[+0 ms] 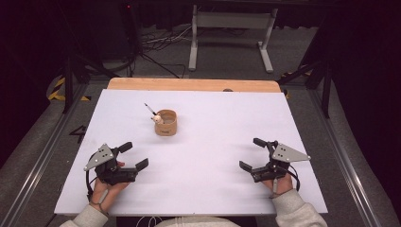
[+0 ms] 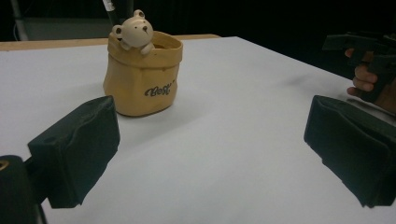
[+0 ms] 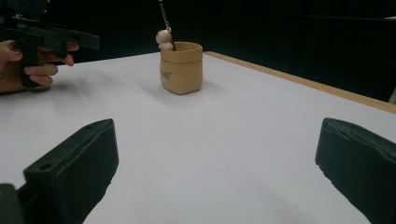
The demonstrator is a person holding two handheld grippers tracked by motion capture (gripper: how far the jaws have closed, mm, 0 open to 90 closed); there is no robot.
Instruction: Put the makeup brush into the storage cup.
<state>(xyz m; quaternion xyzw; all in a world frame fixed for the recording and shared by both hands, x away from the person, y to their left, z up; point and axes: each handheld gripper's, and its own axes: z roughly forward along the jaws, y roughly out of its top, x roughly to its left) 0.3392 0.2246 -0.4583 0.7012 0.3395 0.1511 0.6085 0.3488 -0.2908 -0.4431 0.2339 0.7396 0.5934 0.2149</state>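
Observation:
A tan sack-shaped pot (image 1: 166, 123) (image 2: 142, 77) (image 3: 181, 68) stands upright on the white table (image 1: 213, 142), left of centre towards the back. A small cream bear figure (image 2: 135, 32) (image 3: 164, 38) clings to its rim, and a dark pen (image 1: 150, 109) (image 3: 163, 14) sticks out of it. My left gripper (image 1: 133, 156) (image 2: 210, 144) rests near the front left, open, jaws wide apart and empty, pointed towards the pot. My right gripper (image 1: 251, 154) (image 3: 215, 168) rests near the front right, open and empty as well.
A wooden strip (image 1: 194, 84) runs along the table's far edge. Beyond it stand a grey metal frame (image 1: 231, 28) and cables (image 1: 161, 42) on the floor. Bare white tabletop lies between the grippers and the pot.

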